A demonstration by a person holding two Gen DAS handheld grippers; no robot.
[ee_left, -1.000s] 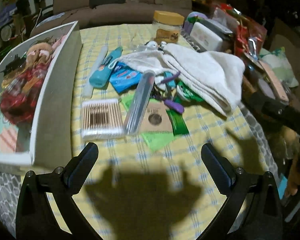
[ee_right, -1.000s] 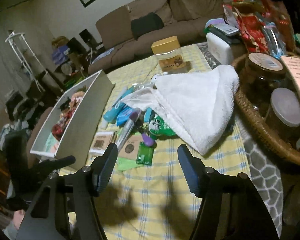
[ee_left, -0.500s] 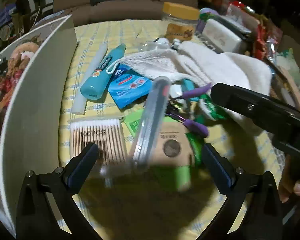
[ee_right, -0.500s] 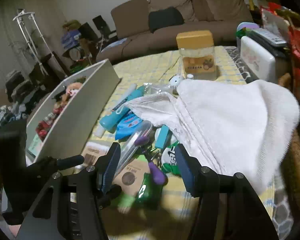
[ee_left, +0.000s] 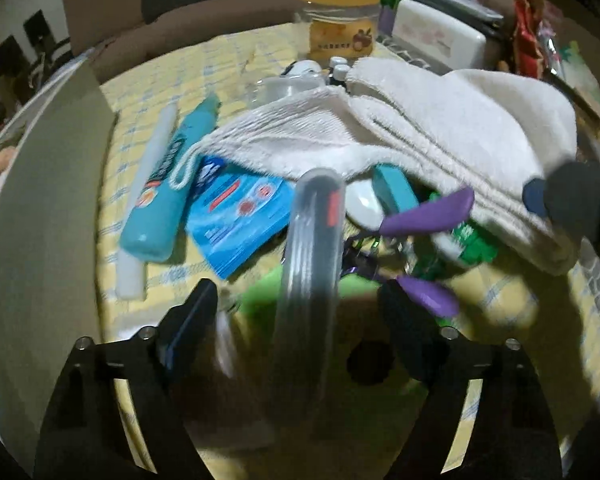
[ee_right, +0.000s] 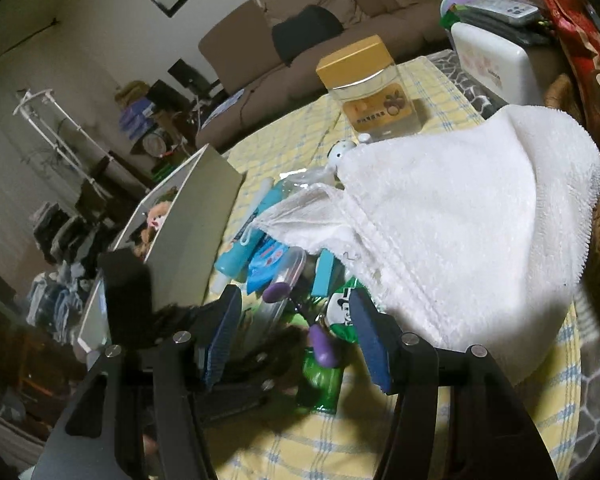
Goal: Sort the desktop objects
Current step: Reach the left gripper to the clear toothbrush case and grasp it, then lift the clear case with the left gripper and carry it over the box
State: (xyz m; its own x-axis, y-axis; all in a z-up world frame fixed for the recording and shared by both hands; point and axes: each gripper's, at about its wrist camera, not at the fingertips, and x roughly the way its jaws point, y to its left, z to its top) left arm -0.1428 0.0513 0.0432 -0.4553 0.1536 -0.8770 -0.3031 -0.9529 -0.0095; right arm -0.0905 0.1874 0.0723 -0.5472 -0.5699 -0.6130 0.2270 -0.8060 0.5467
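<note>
Sorting looks barely begun, judging by the layout: most items sit in one heap on the yellow-check tabletop (ee_left: 228,60). The white storage box (ee_right: 196,224) at the left edge already holds a plush toy (ee_right: 156,214) & some red stuff, so a few things may be sorted. Left in the pile: white towel (ee_left: 440,128) draped over the rest, teal tube (ee_left: 164,196), white stick beside it (ee_left: 148,172), blue sachet pack (ee_left: 236,220), clear toothbrush case (ee_left: 308,264), purple-handled tool (ee_left: 428,212), green wrappers (ee_right: 324,380), yellow-lid jar (ee_left: 336,24) further back.

Left tool (ee_left: 300,312): fingers wide apart, low over the pile, straddling the near end of the toothbrush case w/o clamping; contact w/ the case can't be told, view is blurred.

Right tool (ee_right: 296,336): also spread apart, holding nothing, hovering just above the purple handle & green wrappers, next to the towel edge. The two tools are close together, both at the same spot.
</note>
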